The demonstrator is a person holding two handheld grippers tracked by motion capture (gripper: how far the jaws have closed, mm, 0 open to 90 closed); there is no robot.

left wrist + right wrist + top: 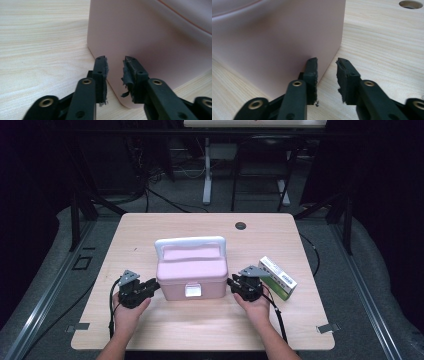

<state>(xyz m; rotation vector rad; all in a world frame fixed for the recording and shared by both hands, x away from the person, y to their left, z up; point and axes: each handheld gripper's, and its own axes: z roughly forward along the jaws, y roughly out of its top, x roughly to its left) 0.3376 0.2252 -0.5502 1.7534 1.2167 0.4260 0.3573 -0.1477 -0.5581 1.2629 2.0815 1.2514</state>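
Pink box [192, 270] between both grippers' fingers [101, 72]

We see our left gripper [115, 62] with its two black jaws slightly apart, nothing between them, its tips right at the smooth pink plastic box's [150, 37] side wall, on the pale wooden table [42, 45].

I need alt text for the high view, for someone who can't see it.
A pink box with a white handle sits mid-table, a person's two hand-held grippers pointing at its sides: the left hand-held gripper and the right hand-held gripper. A green and white carton lies to the box's right.
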